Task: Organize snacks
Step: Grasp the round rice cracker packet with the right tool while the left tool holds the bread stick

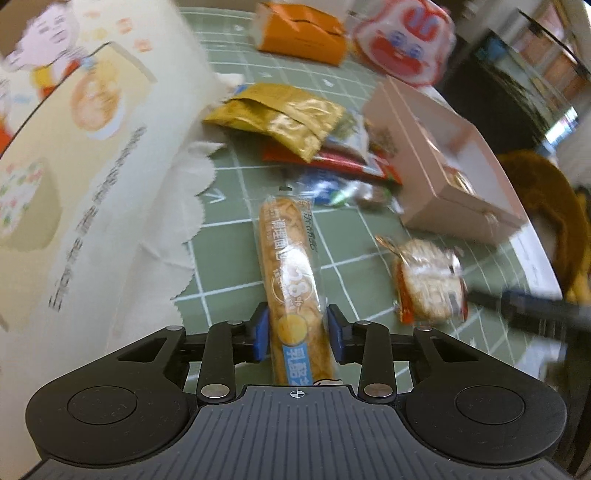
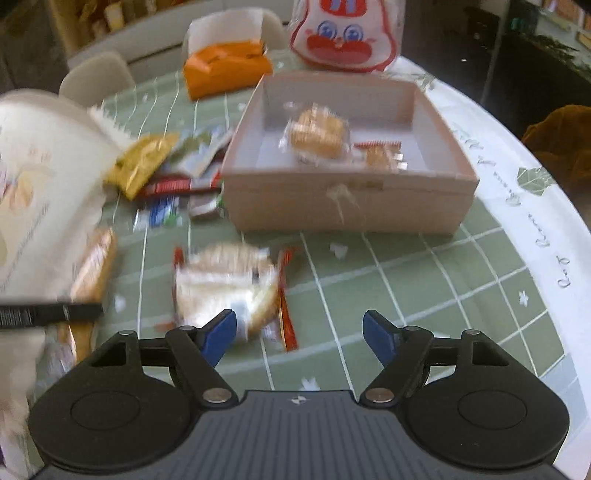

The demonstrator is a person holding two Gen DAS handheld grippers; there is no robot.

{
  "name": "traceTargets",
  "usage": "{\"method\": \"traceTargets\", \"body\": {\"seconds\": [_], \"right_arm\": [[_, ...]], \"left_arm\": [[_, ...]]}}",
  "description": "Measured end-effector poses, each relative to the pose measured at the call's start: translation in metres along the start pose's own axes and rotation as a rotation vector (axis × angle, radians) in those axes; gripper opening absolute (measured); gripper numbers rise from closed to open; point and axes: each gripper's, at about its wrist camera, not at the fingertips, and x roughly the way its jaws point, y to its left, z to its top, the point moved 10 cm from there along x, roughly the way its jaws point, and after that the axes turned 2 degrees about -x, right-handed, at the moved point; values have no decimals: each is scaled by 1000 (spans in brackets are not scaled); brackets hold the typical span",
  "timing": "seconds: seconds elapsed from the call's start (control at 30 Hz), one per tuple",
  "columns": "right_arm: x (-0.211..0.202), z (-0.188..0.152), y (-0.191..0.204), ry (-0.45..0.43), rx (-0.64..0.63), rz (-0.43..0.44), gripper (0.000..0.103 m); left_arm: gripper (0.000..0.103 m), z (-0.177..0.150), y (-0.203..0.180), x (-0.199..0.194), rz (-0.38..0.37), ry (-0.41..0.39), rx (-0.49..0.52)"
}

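Observation:
My left gripper is shut on a long orange bread-stick packet that lies lengthwise on the green checked tablecloth. It also shows in the right wrist view, at the far left. My right gripper is open and empty, just above the cloth. A round cracker packet lies just ahead of its left fingertip; it shows in the left wrist view too. The pink box stands further ahead and holds a biscuit packet and a smaller one.
A big cream snack bag fills the left side. A pile of gold, red and blue packets lies left of the box. An orange pack and a red-and-white cartoon bag lie at the far side. The table's white edge curves on the right.

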Motion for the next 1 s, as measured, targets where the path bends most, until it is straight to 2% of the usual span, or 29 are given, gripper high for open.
{"method": "traceTargets", "body": {"seconds": [0.1,0.2,0.3,0.4,0.57,0.8,0.9,1.0], "right_arm": [[5,18,2,-17,99,-33,77],[22,27,16,23,168,-21,77],[41,28,37,63,172,-35,77],[44,27,56,53,161,-52,77],[36,15,72,79,148,-8,77],[18,-5,46,68,151,-5,77],[10,-6,33,46,104,-39,77],[-3,-6,28,-6,53,-23,77]], "left_arm": [[35,-5,-1,-3,-56,44,42],[35,-8,5,-4,-89,62,47],[35,-7,9,-4,-111,67,38],[35,-7,11,-4,-127,69,45],[35,-6,12,-4,-132,72,35],[36,-7,2,-1,-93,43,23],[36,-10,2,-2,-87,34,-6],[36,-10,0,-2,-67,13,-17]]}}
